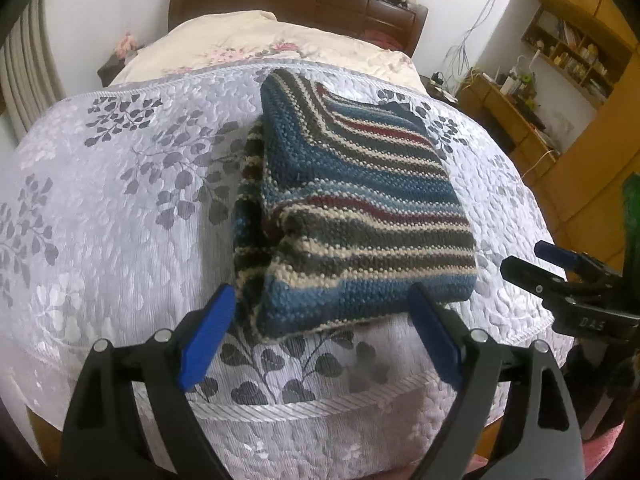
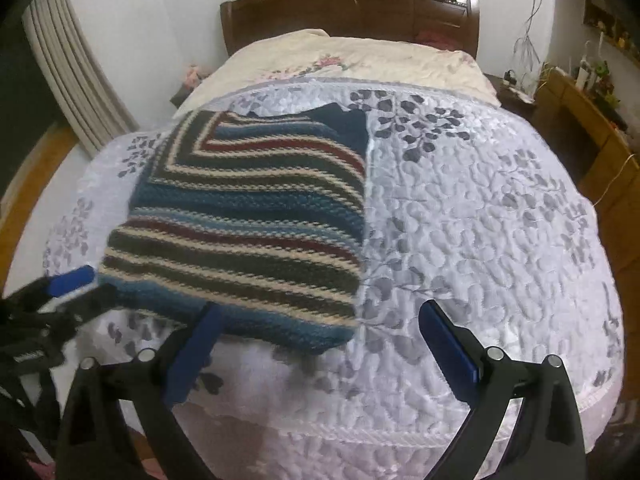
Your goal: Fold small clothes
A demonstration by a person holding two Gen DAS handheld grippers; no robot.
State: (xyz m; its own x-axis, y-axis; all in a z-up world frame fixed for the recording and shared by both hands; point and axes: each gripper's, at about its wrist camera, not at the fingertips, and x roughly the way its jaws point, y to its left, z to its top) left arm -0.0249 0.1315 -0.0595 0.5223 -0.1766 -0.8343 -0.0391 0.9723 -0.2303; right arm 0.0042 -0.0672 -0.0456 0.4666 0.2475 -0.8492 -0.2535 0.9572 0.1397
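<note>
A striped knit sweater (image 1: 352, 208) in blue, cream, grey and dark red lies folded into a thick rectangle on the pale quilt (image 1: 120, 208). My left gripper (image 1: 320, 332) hovers just before the sweater's near edge, open, nothing between its blue pads. The right gripper (image 1: 532, 264) shows at the right edge of the left wrist view, beside the sweater's near right corner. In the right wrist view the sweater (image 2: 248, 216) lies left of centre. My right gripper (image 2: 320, 344) stands open over its near right corner, holding nothing. The left gripper (image 2: 72, 284) appears at the far left.
The quilt (image 2: 480, 220) with grey leaf print covers a bed with a cream floral duvet (image 2: 352, 56) and a dark wooden headboard (image 2: 352, 12). Wooden desk and shelves (image 1: 560, 80) stand to the right. Curtains (image 2: 68, 64) hang at the left.
</note>
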